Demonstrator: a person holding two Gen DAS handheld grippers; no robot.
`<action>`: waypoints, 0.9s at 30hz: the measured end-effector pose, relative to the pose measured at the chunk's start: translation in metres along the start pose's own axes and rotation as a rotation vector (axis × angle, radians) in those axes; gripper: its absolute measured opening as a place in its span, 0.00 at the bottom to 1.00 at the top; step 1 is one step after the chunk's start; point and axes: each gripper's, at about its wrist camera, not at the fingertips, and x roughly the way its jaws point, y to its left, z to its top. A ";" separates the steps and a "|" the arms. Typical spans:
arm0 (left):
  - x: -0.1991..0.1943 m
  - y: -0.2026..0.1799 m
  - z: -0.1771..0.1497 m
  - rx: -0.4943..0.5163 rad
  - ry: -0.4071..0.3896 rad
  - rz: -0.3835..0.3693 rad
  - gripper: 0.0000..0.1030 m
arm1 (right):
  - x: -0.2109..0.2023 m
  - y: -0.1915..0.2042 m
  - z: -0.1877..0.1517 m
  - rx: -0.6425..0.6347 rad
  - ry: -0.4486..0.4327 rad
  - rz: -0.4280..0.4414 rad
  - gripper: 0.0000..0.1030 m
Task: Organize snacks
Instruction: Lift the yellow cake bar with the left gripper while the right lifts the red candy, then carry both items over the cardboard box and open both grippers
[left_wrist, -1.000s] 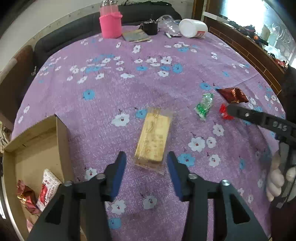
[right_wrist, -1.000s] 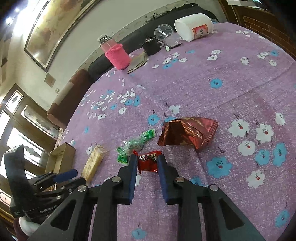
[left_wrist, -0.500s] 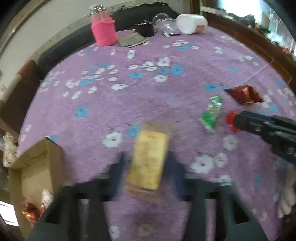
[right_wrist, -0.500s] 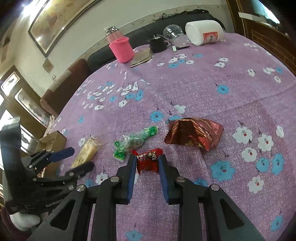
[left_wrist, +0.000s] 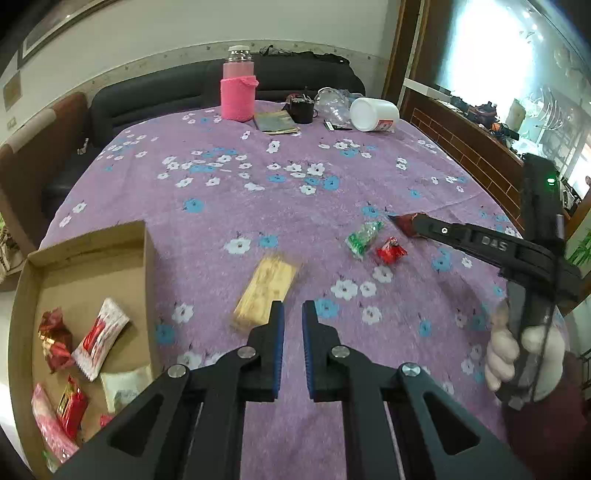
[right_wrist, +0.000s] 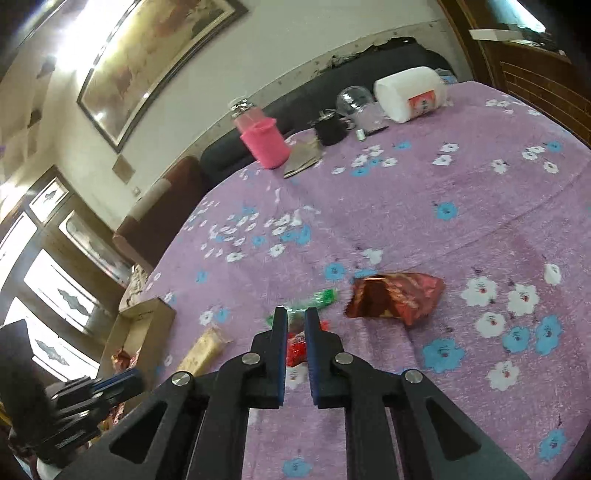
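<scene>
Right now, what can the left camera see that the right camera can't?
Only the left camera looks right down into the cardboard box, with wrapped snacks lying inside, and shows the gloved right hand. Only the right camera shows the big framed picture on the wall. Both show the yellow biscuit pack, green candy, red candy and pink bottle on the purple flowered tablecloth.

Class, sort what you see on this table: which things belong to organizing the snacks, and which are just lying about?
Belong:
cardboard box
yellow packet
green candy
red candy
brown-red pouch

Lying about:
pink bottle
white jar
black cup
booklet
</scene>
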 end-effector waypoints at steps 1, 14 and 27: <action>0.002 0.000 -0.002 0.005 0.007 0.005 0.10 | 0.002 -0.001 -0.001 0.005 0.006 -0.018 0.15; 0.075 0.004 0.012 0.101 0.114 0.141 0.56 | 0.045 0.029 -0.017 -0.195 0.140 -0.158 0.40; 0.054 -0.006 0.007 0.090 0.100 0.098 0.31 | 0.036 0.037 -0.018 -0.237 0.125 -0.154 0.16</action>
